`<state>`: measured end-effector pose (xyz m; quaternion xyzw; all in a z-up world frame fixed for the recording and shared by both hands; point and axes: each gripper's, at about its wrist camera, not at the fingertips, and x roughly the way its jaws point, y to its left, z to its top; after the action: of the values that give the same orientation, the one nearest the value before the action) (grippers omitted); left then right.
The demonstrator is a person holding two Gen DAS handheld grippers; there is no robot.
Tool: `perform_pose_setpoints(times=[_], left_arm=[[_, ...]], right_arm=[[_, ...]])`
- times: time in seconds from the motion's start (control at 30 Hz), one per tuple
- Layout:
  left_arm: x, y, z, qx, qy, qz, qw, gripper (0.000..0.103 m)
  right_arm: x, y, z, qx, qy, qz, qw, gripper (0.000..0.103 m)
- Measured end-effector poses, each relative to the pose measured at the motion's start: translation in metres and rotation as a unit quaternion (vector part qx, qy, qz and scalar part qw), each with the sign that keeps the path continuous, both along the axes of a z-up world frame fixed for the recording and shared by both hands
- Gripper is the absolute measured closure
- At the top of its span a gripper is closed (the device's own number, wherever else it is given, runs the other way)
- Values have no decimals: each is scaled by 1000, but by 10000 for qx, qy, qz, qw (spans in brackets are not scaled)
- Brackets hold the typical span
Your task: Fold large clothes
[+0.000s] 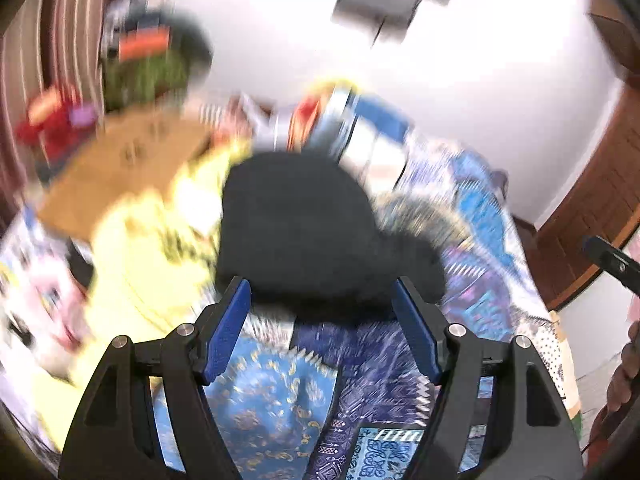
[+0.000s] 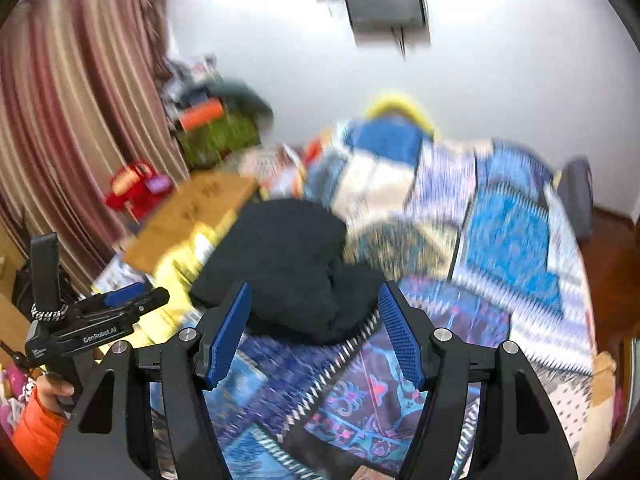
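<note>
**Both grippers spread wide above a bundled black garment on the bed**

Nearest each lens are the gripper's own blue-padded fingers. The left gripper (image 1: pixel 322 328) has its jaws spread wide with nothing between them, and the right gripper (image 2: pixel 314 332) is likewise spread and holds nothing. Both point at the same thing: a black garment (image 1: pixel 296 236), lying in a rounded, bunched heap on the bed just beyond the fingertips. In the right wrist view the black garment (image 2: pixel 288 268) shows a crease or overlap near its right edge; how neatly it is folded cannot be told, as both pictures are smeared by motion blur.

The heap rests on a patchwork bedspread (image 1: pixel 276 408) of blue, purple and white patterned panels, which fills the foreground and runs off to the right. Just left of the garment, touching or nearly touching it, lies a pale yellow cloth (image 1: pixel 140 248) with dark print. Beyond that sits a brown cardboard box (image 2: pixel 196 216), and behind it a red toy (image 2: pixel 136 188) near the striped curtain (image 2: pixel 68 132). Behind the garment a pile of blue and white bedding (image 2: pixel 380 164) is heaped against the white wall (image 2: pixel 500 80).

In the right wrist view the left gripper (image 2: pixel 132 300) appears at the lower left edge, held by a hand (image 2: pixel 58 390) with an orange sleeve.
</note>
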<state>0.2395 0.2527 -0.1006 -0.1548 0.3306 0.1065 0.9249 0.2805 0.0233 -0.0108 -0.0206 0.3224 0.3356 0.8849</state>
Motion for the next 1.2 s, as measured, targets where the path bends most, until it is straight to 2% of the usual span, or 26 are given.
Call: perform_pose_setpoints(times=[0.07,0.17,0.3,0.47,0.57,0.67,0.77,0.8,0.93,1.2], left_arm=[[-22,-5,41,441,-435,-50,9981,30],[-62,-39,90,1025,-1137,-143,9881,30],[-109,-63,131,1225,-1830,-173,9753,30],[-152,-84,157,1362,-2413,-110,9608,29],[-165,-93,159,1481,-2556,3,9554,17],[-175,-103,155,1675,-2615,83,9505,10],[-182,-107,152,1800,-2622,192,9479,0],[-186,-109,152,1791,-2619,207,9481,0],[-192,-113,153,1832,-2600,255,9477,0],[-198,-119,150,1853,-2600,279,9472,0]], right_arm=[[-19,-8,24,227,-323,-14,9992,41],[-51,-23,56,536,-796,-36,9954,41],[-92,-40,86,950,-1281,-52,9872,41],[-135,-48,104,1107,-1827,-100,9769,37],[-152,-48,104,1081,-2070,-190,9722,28],[-161,-47,102,1069,-2186,-289,9695,22],[-163,-42,99,942,-2328,-487,9667,6],[-164,-41,98,909,-2393,-556,9651,0],[-171,-37,97,768,-2580,-685,9606,0],[-176,-36,94,667,-2539,-585,9631,0]])
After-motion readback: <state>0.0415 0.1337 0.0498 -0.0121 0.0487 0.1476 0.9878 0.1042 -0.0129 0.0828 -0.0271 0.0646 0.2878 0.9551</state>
